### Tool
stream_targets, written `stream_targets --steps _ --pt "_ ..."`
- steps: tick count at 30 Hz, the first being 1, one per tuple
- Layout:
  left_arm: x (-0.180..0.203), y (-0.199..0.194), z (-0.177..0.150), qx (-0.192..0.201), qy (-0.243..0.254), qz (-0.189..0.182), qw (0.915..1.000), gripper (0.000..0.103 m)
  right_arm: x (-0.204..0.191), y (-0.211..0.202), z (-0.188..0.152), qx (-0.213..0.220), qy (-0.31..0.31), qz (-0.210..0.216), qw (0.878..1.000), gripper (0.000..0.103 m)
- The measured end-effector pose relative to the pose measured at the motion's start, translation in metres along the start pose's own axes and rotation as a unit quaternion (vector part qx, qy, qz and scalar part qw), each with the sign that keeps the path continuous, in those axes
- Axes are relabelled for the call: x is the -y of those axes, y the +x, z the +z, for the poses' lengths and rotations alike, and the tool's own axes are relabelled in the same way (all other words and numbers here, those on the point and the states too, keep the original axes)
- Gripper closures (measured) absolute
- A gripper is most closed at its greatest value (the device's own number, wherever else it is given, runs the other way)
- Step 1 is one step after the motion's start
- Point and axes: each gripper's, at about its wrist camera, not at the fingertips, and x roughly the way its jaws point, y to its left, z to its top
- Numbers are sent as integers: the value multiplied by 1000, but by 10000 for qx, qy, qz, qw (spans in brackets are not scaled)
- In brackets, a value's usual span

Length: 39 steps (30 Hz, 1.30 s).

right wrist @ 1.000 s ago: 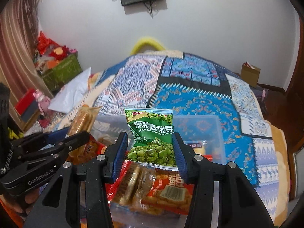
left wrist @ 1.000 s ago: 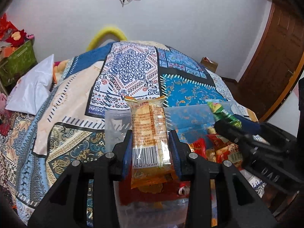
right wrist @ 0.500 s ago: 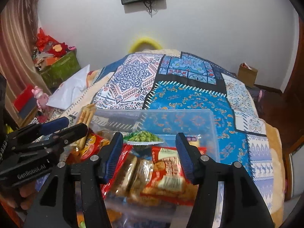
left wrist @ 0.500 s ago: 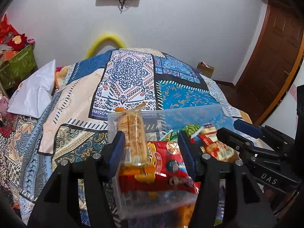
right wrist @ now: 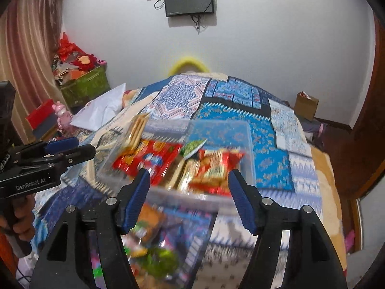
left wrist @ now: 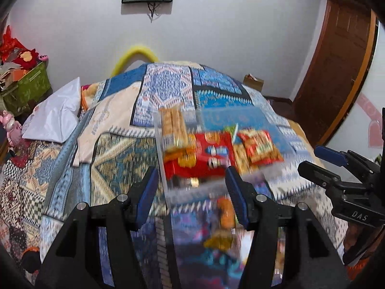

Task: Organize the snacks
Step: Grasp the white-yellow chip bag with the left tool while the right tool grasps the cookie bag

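The left gripper sits at the bottom centre of its own view, jaws parted with nothing pressed between the blue pads. The right gripper fills the lower middle of its view, its jaws having just been opening, empty. A hand grips the left gripper's handle at the lower left edge.

The right claw stands with its 2 blue pads apart and nothing between them; its jaws have just been opening. Beyond the fingertips a clear plastic box sits on the patterned bed cover, holding a red packet, a green pea packet, an orange-red packet and a tan biscuit pack propped at its left end. More snacks, probably loose packets, blur below. The left claw reaches in from the left.
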Motion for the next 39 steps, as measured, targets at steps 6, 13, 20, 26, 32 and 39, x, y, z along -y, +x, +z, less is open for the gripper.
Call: stream_targets --steps 6,13,20,26,32,39 --pt "1 -9 -44 -362 -6 -20 9993 46 -13 -4 -40 -351 179 315 9987 32" --pt "-4 -15 -88 -688 -107 76 9975 46 -28 7 -83 -877 320 702 9932 32" --pt "-4 -12 -121 -981 -137 28 9951 46 -36 11 -100 -1024 396 822 9905 19" --pt "-8 -3 -139 -1227 -374 -33 9917 46 -41 14 -106 -1092 312 831 9900 14" --pt "-3 3 -142 -1280 -330 -69 9912 46 -46 24 -111 -1138 161 794 9902 5" --pt "4 12 -132 -1247 -254 -115 9918 46 -41 21 -111 -1031 180 720 9919 22"
